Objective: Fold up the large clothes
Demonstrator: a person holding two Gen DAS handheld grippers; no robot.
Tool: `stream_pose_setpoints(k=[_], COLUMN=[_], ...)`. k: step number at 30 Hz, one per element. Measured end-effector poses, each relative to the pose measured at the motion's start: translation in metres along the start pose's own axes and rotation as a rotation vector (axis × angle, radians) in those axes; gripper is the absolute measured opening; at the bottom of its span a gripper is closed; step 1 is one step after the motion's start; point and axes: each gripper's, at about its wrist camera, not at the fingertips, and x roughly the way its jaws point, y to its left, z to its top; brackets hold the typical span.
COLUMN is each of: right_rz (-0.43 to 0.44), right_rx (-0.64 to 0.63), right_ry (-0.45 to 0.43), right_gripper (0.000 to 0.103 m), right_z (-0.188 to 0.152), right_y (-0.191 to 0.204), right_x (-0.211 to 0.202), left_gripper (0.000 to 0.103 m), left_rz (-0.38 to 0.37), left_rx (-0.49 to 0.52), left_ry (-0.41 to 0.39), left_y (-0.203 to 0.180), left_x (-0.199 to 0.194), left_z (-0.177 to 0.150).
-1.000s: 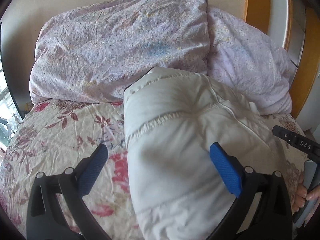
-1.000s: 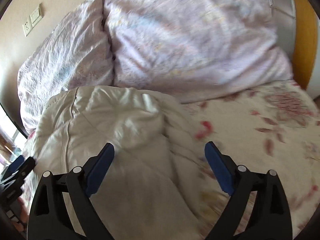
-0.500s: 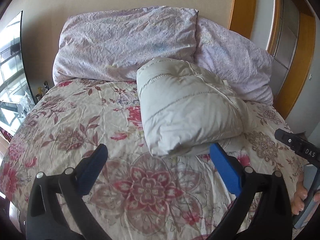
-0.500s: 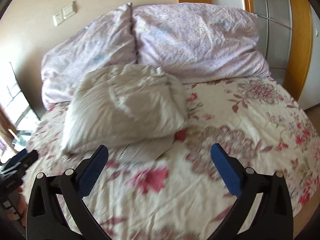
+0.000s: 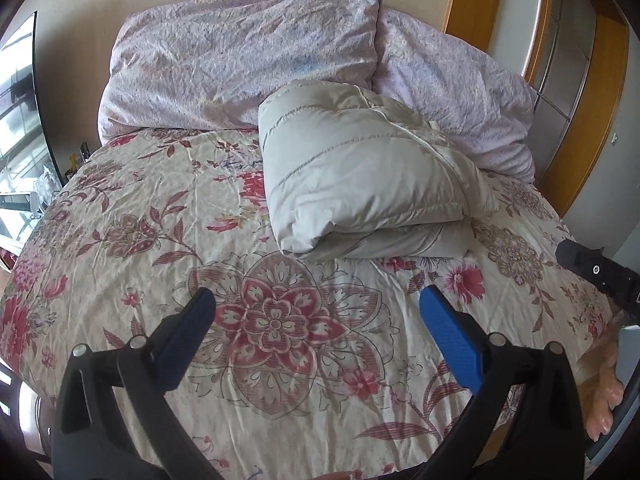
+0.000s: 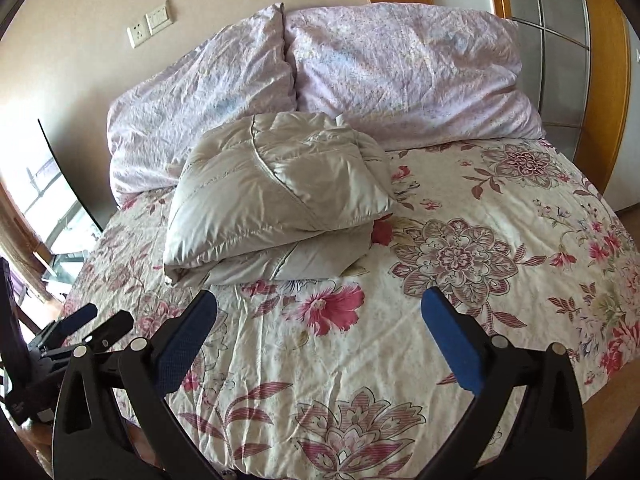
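On my left wrist view, the left gripper (image 5: 316, 320) hangs over the floral bedspread (image 5: 140, 240) with its jaws spread wide and nothing between them. Both blue pads (image 5: 452, 344) are clear of the fabric as far as I can see; neither touches the cloth. Ahead of them, well apart from the fingertips, the folded grey-white padded jacket (image 5: 360, 176) lies on the bedspread as a thick bundle, its far end resting against the two lilac pillows (image 5: 240, 60) at the head of the bed. At the right edge of this view I see part of the right gripper (image 5: 596, 272) and the hand (image 5: 604, 392) that holds it, both off to the side of the jacket.

Moving to my right wrist view, the left gripper (image 6: 76, 332) shows at the lower left edge, beside the bed. The right gripper (image 6: 318, 320) is also fully released, its jaws wide, its blue pads (image 6: 452, 344) hovering above the floral bedspread (image 6: 480, 280) with nothing gripped. The padded jacket (image 6: 276, 192) sits ahead and a little left of centre, folded in layers, the top layer overhanging the lower one, its back edge against the lilac pillows (image 6: 400, 72). A wall socket and switch (image 6: 150, 28) sit on the wall above the left pillow.
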Motion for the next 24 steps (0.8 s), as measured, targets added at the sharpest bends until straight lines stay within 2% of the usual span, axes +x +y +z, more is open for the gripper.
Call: stream_pose_setpoints(k=[5, 10, 16, 24], right_rz=[0.012, 0.036, 0.078, 0.098], right_rx=[-0.048, -0.036, 0.000, -0.017], right_ry=[0.048, 0.069, 0.075, 0.075], right_gripper=[0.102, 0.102, 0.102, 0.102], right_z=[-0.004, -0.004, -0.001, 0.002], right_y=[0.010, 0.010, 0.006, 0.010], right_x=[0.003, 0.001, -0.003, -0.008], left_gripper=[0.101, 0.101, 0.101, 0.101], left_rz=[-0.035, -0.056, -0.068, -0.072], left_rx=[-0.017, -0.027, -0.022, -0.011], left_ry=[0.048, 0.065, 0.052, 0.054], left_y=[-0.001, -0.003, -0.009, -0.015], left_x=[0.001, -0.001, -0.008, -0.011], left_z=[0.001, 0.003, 0.006, 0.008])
